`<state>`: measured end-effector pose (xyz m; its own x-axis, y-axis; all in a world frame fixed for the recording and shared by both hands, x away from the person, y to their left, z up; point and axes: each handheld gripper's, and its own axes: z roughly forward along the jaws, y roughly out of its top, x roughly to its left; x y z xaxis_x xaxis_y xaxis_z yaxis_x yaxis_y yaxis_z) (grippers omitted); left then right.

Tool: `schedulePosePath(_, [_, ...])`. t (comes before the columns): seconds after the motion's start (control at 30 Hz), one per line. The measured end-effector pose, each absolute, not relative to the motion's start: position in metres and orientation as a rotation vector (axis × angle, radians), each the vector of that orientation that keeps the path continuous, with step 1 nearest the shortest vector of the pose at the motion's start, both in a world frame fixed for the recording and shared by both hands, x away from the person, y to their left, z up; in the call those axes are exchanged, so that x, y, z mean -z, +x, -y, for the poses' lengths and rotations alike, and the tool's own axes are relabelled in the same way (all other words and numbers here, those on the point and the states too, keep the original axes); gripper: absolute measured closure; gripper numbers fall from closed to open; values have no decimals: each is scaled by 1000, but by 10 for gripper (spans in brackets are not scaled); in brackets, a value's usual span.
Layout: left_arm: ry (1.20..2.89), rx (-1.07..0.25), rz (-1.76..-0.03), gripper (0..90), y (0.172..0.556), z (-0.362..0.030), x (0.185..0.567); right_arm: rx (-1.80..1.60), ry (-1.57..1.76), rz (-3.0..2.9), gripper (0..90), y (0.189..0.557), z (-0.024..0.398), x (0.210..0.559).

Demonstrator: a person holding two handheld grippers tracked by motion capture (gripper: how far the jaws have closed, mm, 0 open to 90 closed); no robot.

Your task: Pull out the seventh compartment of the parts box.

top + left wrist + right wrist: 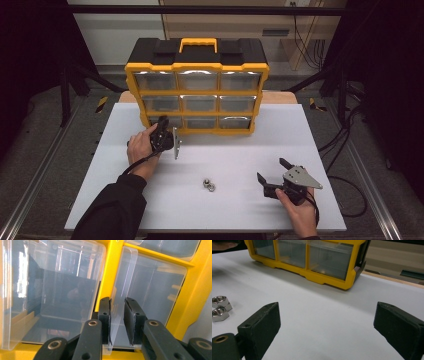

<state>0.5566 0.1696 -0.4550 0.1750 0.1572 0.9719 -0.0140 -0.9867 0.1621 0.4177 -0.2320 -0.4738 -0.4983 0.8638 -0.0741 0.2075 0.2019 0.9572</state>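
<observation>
A yellow and black drawer organizer [196,65] with clear drawers stands at the back of the white table [150,200]. My left gripper [161,123], turned on its side, is up against the bottom left drawer [167,121]. In the left gripper view the drawer's clear handle tab [125,277] stands between the jaws of the left gripper [117,305]. It lies against one pad, and a narrow gap shows at the other. My right gripper [270,168] rests low at the front right, jaws wide open with nothing between them [325,315]. Two steel nuts [208,185] lie left of it.
The nuts [219,308] sit close together on bare table between the two hands. The organizer's yellow frame [324,280] runs across the far side. The table's wooden edge [392,278] shows behind it. Cables trail off the right side.
</observation>
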Motion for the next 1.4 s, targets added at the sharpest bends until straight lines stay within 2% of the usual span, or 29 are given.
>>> schedulePosePath(0.53, [2318,-1982,-67,789,555,-167,458,-1319,997,-1847,69,418,232,474])
schedulePosePath(1.4, [2324,-1980,-69,796,550,-168,457,-1315,998,-1853,69,418,231,475])
